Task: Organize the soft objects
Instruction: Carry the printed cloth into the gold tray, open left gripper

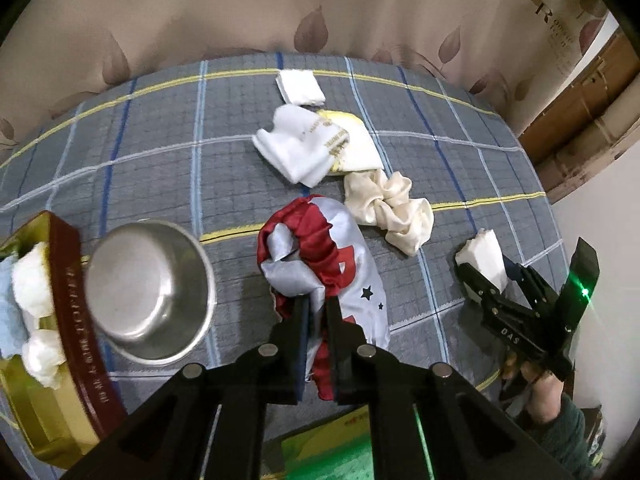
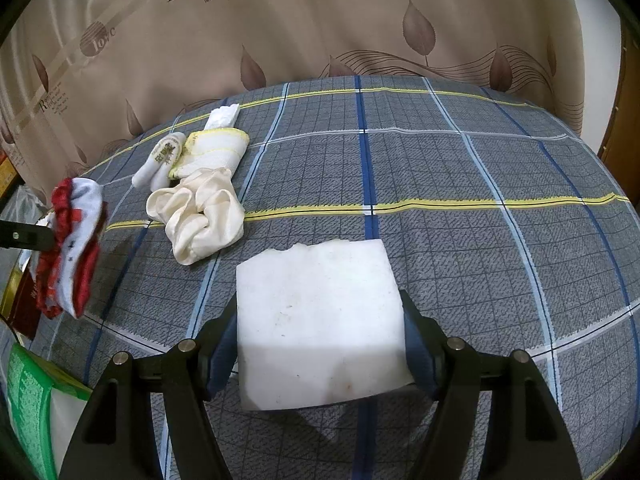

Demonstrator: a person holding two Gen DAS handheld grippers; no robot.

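Note:
My left gripper point(image 1: 318, 306) is shut on a red and silver satin cloth point(image 1: 320, 256), which hangs bunched from its tips just above the plaid-covered table point(image 1: 160, 160). The right wrist view shows the same cloth point(image 2: 72, 244) dangling at the far left. My right gripper point(image 2: 320, 344) is shut on a white foam block point(image 2: 320, 328), its blue pads point(image 2: 224, 356) pressing both sides. In the left wrist view that gripper point(image 1: 492, 276) and block point(image 1: 484, 256) are low at the right. A cream scrunchie point(image 1: 390, 208), white gloves point(image 1: 316, 148) and a folded white pad point(image 1: 301, 87) lie on the table.
A steel bowl point(image 1: 148, 288) stands left of the held cloth. Beside it is a gold and maroon box point(image 1: 76, 312) holding white cotton wads and a blue cloth. A green carton point(image 2: 28, 392) sits at the near edge. A leaf-patterned curtain point(image 2: 320, 20) hangs behind the table.

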